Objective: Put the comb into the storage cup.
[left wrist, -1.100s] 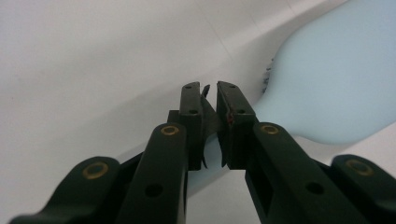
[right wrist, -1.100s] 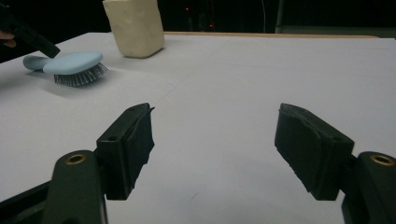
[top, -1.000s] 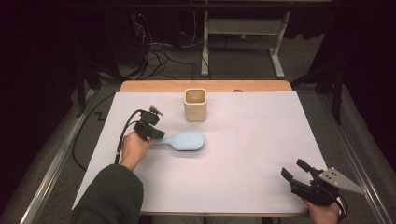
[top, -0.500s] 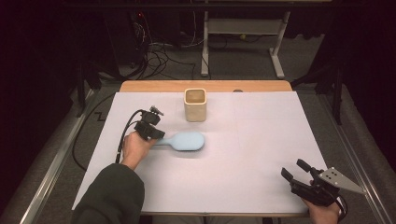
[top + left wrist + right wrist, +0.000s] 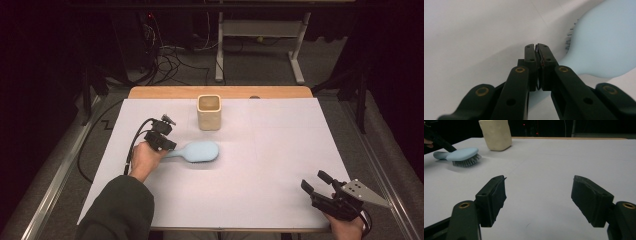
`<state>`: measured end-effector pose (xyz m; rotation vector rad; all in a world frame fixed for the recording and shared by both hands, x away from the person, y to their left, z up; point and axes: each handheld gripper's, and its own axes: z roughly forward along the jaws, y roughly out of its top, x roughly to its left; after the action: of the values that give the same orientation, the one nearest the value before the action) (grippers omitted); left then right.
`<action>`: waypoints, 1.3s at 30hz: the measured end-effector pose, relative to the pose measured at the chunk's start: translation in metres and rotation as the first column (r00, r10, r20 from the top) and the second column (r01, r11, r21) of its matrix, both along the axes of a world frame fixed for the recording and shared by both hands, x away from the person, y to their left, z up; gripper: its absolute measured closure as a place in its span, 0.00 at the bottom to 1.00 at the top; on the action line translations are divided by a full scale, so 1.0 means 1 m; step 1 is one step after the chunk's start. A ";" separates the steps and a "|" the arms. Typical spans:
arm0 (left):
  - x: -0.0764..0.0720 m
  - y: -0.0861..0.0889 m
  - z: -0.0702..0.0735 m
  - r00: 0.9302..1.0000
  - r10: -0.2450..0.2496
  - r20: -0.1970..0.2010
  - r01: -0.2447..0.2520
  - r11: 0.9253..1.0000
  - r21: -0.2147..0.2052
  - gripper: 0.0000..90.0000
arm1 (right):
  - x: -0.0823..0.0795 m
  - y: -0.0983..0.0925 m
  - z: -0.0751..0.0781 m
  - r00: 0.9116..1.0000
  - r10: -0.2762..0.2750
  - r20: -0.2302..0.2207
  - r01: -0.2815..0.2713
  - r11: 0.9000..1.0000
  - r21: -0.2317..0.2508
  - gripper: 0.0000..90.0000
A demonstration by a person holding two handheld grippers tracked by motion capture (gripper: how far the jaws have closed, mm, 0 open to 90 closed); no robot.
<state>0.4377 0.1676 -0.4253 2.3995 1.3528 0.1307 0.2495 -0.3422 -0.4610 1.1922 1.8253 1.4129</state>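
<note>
Now, in the high view my left gripper [image 5: 169, 146] sits at the handle end of the blue hairbrush [image 5: 200, 151], which lies flat on the table [image 5: 250, 200] near the cup [image 5: 209, 112]. The left gripper view shows its jaws have just been closing and now meet with nothing visibly between them, so I doubt the handle is caught. In the right gripper view the right gripper [image 5: 539, 195] stands wide apart, empty and well away from the brush.

The right tool [image 5: 537, 200] hovers low over the white desk [image 5: 554, 165], its two black jaws standing wide apart with nothing between them. Far off at the upper left, a light blue hairbrush [image 5: 459, 155] lies bristles down on the desk, its handle pointing left to where a dark part of the other tool [image 5: 439, 141] meets it. Just beyond the brush's head stands a cream square-sided cup [image 5: 496, 133].
</note>
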 end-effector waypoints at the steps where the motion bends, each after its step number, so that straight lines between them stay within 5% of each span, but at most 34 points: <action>1: 0.000 0.000 0.000 1.000 -0.001 -0.001 0.001 1.000 0.003 0.96 | 0.000 0.000 0.000 1.000 -0.001 0.000 0.001 1.000 0.001 0.31; 16: -0.011 -0.004 -0.001 0.999 -0.045 -0.014 0.045 0.998 0.036 0.97 | -0.001 0.000 0.000 1.000 -0.002 0.004 0.002 1.000 -0.003 0.31; 39: -0.031 -0.002 -0.009 0.997 -0.069 -0.031 0.068 0.997 -0.039 0.97 | -0.001 0.000 0.000 1.000 -0.004 0.006 0.004 1.000 -0.008 0.31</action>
<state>0.4067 0.1660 -0.4345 2.4222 1.2740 0.0471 0.2484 -0.3419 -0.4606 1.1862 1.8222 1.4047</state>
